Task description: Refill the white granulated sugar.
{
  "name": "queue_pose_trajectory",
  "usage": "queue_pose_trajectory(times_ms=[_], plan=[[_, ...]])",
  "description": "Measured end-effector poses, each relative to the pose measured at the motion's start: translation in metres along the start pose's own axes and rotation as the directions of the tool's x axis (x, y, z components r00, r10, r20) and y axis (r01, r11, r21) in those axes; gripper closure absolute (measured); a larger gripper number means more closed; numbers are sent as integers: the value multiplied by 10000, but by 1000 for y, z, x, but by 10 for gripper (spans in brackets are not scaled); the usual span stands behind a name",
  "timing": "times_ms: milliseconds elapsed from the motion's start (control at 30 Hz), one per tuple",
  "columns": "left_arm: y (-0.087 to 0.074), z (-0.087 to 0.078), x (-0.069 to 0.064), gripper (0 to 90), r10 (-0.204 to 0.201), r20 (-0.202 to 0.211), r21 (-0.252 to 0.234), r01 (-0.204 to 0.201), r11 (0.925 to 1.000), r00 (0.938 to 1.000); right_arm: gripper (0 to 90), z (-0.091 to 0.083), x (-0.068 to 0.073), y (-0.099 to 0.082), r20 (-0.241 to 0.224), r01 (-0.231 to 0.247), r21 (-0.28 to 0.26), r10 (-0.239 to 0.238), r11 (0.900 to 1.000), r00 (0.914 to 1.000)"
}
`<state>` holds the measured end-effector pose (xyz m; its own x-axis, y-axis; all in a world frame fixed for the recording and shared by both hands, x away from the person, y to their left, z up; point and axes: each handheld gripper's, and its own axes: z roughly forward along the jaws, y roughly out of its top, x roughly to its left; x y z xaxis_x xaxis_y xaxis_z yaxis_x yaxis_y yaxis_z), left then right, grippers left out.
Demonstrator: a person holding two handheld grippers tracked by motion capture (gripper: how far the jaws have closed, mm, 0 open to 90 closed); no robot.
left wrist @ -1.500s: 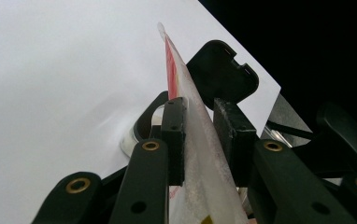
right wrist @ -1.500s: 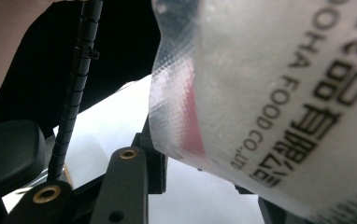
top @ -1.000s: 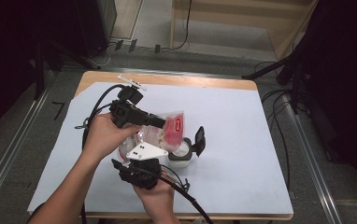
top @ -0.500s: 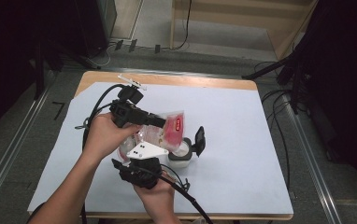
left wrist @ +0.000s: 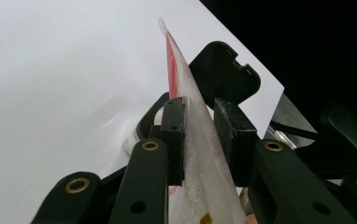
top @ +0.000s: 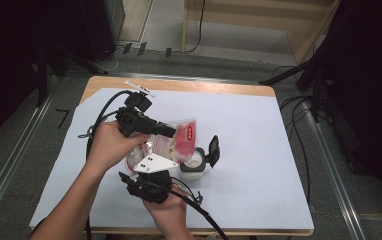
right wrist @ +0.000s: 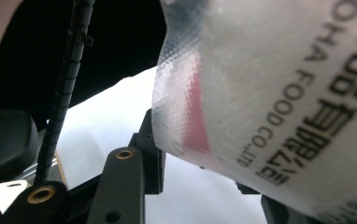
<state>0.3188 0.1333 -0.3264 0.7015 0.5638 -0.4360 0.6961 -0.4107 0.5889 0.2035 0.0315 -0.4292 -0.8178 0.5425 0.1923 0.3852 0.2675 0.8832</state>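
Scene: a person works two tools over a bench [top: 259, 150] covered in white.
Left hand-held gripper [top: 171, 131]: its jaws are clamped on a clear plastic food pouch [top: 176, 142] with a red and pink panel, held above the bench top.
Left gripper view: the pouch [left wrist: 200, 154] stands edge-on, pinched between the two black pads [left wrist: 174, 135]; past it sit a black flip lid [left wrist: 223, 74] and the container's rim.
Right hand-held gripper [top: 151, 172]: it sits under its grey three-cornered plate, just below the pouch; whether its pads press the pouch cannot be told.
Right gripper view: the pouch [right wrist: 279, 93] looms close, with dark print reading "FOOD CO., LTD"; one jaw rises beside its lower edge, the other is largely hidden behind it.
High view: a small white container [top: 194, 165] with its black lid [top: 213, 151] swung up stands on the bench, just beside the pouch's lower corner.
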Motion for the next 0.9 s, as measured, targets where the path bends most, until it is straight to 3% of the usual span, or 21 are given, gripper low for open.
queue_pose_trajectory(times_ms=[433,900], plan=[[-5,-2,3,787,152,-34,822,-149,9965,9999,605,6,-5,-16,-91,-152,256,154,9996,9998],[-11,-2,7,798,192,128,1125,-205,9934,9997,602,11,-9,-25,-136,12,477,-6,9989,9999]])
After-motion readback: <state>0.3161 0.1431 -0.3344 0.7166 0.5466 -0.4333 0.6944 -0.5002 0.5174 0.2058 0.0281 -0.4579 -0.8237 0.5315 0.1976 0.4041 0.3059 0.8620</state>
